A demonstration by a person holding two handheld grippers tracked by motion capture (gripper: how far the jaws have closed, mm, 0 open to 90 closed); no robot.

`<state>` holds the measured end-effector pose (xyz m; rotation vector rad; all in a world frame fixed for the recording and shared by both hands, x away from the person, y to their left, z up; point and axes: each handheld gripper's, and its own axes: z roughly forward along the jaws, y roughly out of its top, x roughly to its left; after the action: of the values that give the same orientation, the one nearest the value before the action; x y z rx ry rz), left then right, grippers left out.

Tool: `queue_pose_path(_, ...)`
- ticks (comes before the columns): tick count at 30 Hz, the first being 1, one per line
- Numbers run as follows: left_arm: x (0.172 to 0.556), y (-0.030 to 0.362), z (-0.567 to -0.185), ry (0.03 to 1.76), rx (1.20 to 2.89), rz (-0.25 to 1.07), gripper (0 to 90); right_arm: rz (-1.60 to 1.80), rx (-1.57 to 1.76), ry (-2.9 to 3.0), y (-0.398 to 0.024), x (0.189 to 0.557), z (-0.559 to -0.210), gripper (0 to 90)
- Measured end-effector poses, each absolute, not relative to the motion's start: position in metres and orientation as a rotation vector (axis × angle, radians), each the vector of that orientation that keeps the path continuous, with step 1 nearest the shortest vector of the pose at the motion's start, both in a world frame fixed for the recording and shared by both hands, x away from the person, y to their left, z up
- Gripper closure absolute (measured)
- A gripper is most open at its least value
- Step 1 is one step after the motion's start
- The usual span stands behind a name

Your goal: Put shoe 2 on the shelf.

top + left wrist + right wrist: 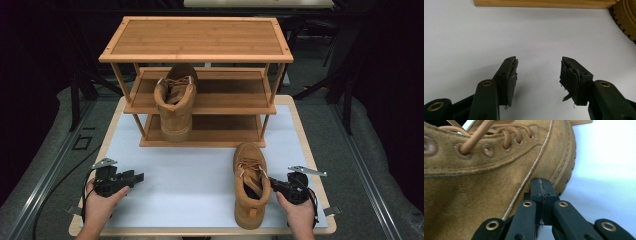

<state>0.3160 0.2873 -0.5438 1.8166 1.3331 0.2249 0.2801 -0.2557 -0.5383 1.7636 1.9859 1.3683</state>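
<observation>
A tan suede boot (250,182) stands on the white mat at front right, toe toward the rack. My right gripper (273,184) is shut with nothing between its jaws, its tips right at the boot's side (499,195), just above the sole; whether they touch it I cannot tell. A second tan boot (175,102) stands on the lower shelves of the wooden shoe rack (195,37), heel toward me. My left gripper (136,177) rests at front left, its jaws open over bare mat; its worn pads (512,77) hold nothing.
The rack's base rail (544,3) lies ahead of the left gripper, with the boot's sole (626,17) at the right edge. The white mat (190,175) sits on a wooden table with a drop at each side.
</observation>
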Motion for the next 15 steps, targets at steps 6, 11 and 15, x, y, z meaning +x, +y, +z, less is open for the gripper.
queue_pose_path(6,0.315,0.29,-0.544,1.341,1.811,0.225,46.7,1.24,1.788,1.952,-0.254,0.284,-0.547,90.0)
queue_pose_path(11,0.316,0.289,-0.545,1.337,1.815,0.224,46.7,1.24,1.809,1.965,-0.254,0.291,-0.548,90.0)
queue_pose_path(15,0.317,0.283,-0.544,1.326,1.828,0.222,46.7,1.292,1.814,1.987,-0.254,0.3,-0.55,90.0)
